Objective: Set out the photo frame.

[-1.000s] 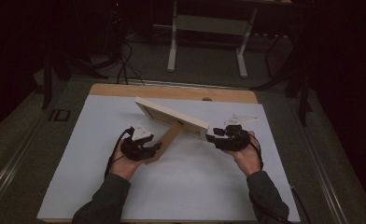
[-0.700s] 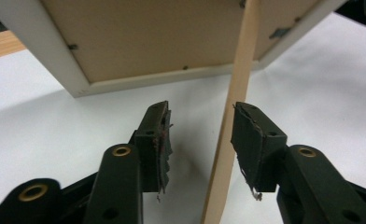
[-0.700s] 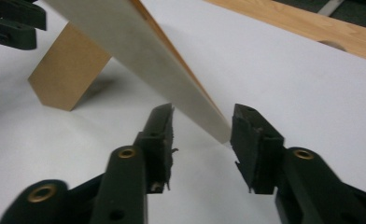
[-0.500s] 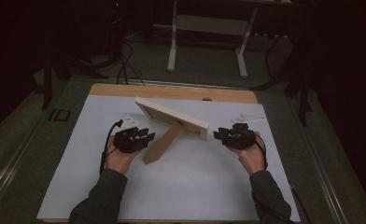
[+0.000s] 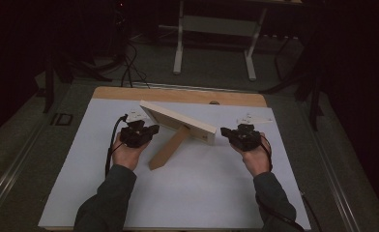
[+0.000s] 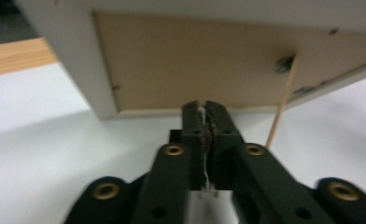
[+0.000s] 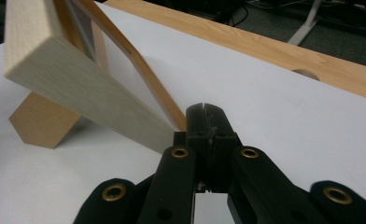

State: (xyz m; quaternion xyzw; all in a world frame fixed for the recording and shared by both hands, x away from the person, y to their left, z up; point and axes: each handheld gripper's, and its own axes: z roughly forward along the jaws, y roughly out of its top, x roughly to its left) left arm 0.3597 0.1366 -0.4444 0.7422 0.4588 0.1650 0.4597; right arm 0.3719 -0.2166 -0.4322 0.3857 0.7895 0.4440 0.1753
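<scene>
Wooden picture frame (image 5: 178,123) stands tilted on its back leg (image 5: 168,147) on the white table (image 5: 202,193). Left gripper (image 5: 151,129) & right gripper (image 5: 225,131), 1 each side, have just been closing; both now fully closed on nothing, apart from the frame.

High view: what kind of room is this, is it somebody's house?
Probably not a house: it looks like a workshop or lab. A wooden table has a white sheet laid over it, cables trail across the dark floor, and a metal stand waits behind. A wooden picture frame stands propped on the sheet.

A wooden table (image 5: 129,93) carries a white sheet (image 5: 192,193), on which a picture frame (image 5: 178,123) stands
</scene>
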